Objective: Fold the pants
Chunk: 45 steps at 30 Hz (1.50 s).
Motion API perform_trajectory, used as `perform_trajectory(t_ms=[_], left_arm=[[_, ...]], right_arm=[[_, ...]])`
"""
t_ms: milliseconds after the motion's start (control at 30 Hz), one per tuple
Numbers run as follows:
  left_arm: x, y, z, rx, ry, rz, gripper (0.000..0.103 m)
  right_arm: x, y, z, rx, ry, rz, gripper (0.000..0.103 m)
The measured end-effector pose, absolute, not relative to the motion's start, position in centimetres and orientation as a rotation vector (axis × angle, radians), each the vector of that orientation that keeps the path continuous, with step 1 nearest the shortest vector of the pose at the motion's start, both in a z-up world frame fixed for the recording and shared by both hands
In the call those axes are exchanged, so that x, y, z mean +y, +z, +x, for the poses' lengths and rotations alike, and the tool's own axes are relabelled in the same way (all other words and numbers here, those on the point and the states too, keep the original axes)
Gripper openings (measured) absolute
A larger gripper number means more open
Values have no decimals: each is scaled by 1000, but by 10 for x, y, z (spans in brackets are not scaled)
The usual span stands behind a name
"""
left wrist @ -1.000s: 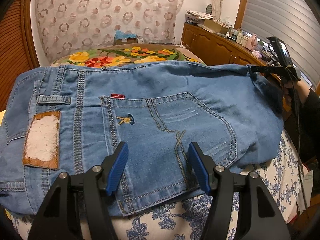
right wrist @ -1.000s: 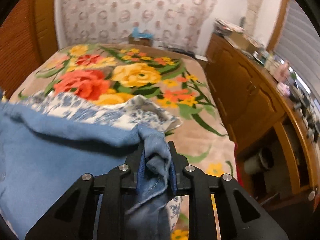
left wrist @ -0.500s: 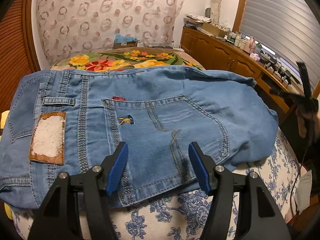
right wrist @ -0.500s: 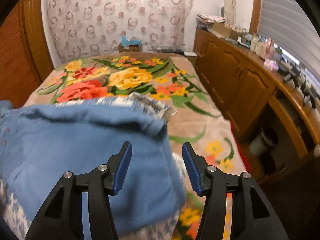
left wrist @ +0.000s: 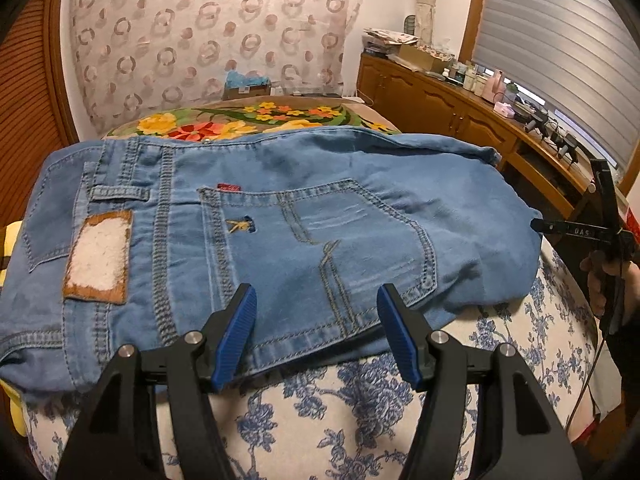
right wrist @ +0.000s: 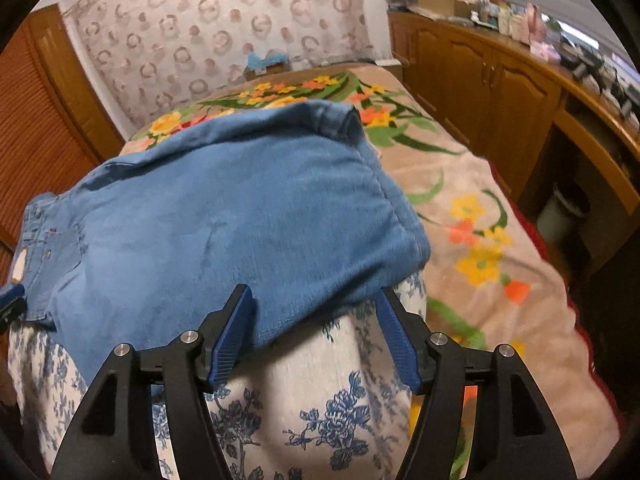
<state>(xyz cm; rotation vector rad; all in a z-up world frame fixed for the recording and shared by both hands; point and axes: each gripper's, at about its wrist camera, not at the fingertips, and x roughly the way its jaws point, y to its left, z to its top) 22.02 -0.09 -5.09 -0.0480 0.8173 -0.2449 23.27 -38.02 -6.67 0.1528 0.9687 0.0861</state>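
Folded blue jeans (left wrist: 280, 216) lie flat across a white cushion with blue flowers (left wrist: 328, 412), back pocket and leather waist patch facing up. My left gripper (left wrist: 316, 320) hovers open over the near edge of the jeans, nothing between its blue pads. In the right wrist view the jeans (right wrist: 224, 220) show their folded leg end. My right gripper (right wrist: 316, 328) hangs just off that near right edge, its jaws still opening and holding nothing. In the left wrist view the right gripper appears only from the side at the far right, held in a hand (left wrist: 600, 276).
A bed with a bright floral blanket (right wrist: 472, 216) stretches behind and to the right of the cushion. Wooden cabinets (right wrist: 480, 88) with a cluttered top run along the right wall. A small bin (right wrist: 564, 210) stands in a cabinet recess. A wooden slatted door is at left.
My right gripper let go of the jeans' leg end, opened and drew back towards the near right. The cloth dropped and settled flat on the fold. The left gripper stayed put.
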Motion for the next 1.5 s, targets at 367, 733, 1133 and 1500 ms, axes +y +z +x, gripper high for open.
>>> perform_trajectory(t_ms=[367,733,1133,1500], left_arm=[[3,-55,218,822,-233,-61,62],[12,-60,217,830,-215,-70,62],[43,-53,208,809,-153,-87,62],[119,-62,193,818,39,-141,62]], right_arm=[[-390,-79,246,1017,109,303,68],[-378,-64,247,924,53,216,41],[-362,-61,244,858,74,119,17],[-357,-65,243,862,58,68,17]])
